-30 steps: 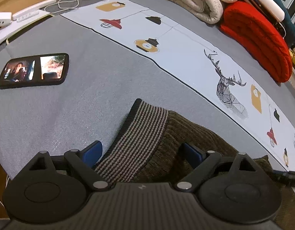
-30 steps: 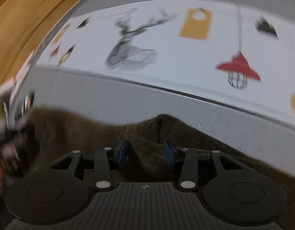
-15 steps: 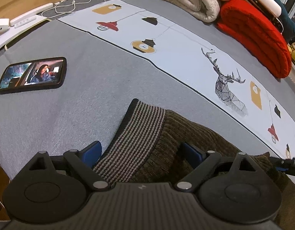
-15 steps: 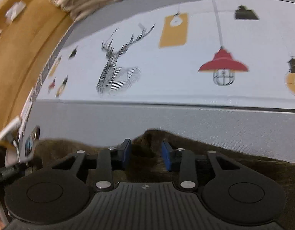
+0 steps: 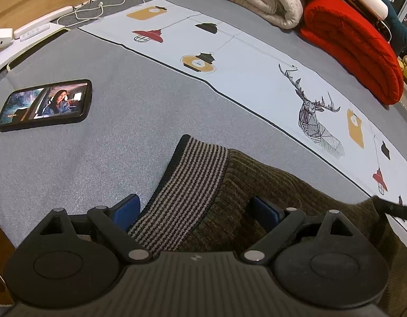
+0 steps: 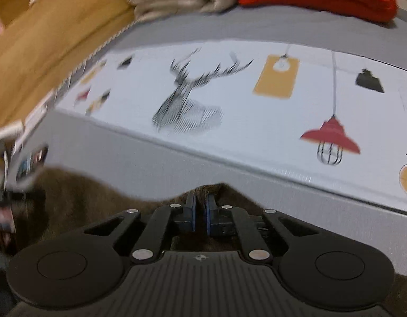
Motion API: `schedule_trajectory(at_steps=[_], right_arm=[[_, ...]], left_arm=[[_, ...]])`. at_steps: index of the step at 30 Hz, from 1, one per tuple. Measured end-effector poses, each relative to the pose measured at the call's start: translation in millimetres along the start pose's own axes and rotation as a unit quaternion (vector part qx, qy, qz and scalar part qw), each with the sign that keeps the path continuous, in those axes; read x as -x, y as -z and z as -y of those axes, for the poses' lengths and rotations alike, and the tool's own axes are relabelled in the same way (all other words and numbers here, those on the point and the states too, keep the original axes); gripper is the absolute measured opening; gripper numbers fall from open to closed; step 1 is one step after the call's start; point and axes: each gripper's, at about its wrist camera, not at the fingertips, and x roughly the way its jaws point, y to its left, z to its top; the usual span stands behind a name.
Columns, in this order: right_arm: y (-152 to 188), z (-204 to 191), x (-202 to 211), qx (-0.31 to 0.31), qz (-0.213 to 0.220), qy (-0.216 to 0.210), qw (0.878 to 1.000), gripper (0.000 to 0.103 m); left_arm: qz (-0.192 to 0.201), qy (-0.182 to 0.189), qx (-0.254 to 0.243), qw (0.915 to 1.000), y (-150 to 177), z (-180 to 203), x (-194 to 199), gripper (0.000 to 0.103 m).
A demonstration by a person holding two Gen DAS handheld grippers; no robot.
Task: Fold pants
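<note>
A phone [image 5: 46, 105] lies near the left edge of the grey bed cover [image 5: 124, 121], screen lit. Just right of it, the left gripper [image 5: 195, 212] sits spread wide over the striped waistband [image 5: 190, 187] of the brown pants [image 5: 269, 192], which lie at the cover's near edge. Further right, the right gripper [image 6: 200, 212] has clenched its pads on a raised fold of the pants [image 6: 219, 189]; that view is blurred.

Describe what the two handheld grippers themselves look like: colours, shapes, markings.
Both look alike. The left gripper has a matte black ribbed body with a small emblem, two round black discs at its sides, black linkage arms with silver pivot pins, and blue fingertip pads. The right gripper shows the same build and blue pads. No cables, sleeves or hands are visible.
</note>
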Motion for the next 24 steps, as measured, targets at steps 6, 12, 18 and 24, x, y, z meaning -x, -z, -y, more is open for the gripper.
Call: schedule_trajectory(at_steps=[6, 12, 18, 24], right_arm=[[2.0, 6.1, -32.8, 0.004, 0.01, 0.023, 1.0, 0.01], [-1.7, 8.9, 6.1, -0.004, 0.07, 0.085, 0.994, 0.05], [19.5, 0.2, 48.3, 0.032, 0.061, 0.059, 0.996, 0.013], [38.9, -5.4, 5.2, 0.051, 0.03, 0.095, 0.994, 0.013]], left_arm=[[0.004, -0.004, -0.015, 0.9999, 2.5, 3.8, -0.2, 0.094], [0.001, -0.002, -0.011, 0.9999, 1.5, 2.2, -0.3, 0.094], [0.004, -0.003, -0.009, 0.9999, 1.5, 3.9, 0.5, 0.094], [0.008, -0.009, -0.014, 0.9998, 2.7, 7.4, 1.4, 0.094]])
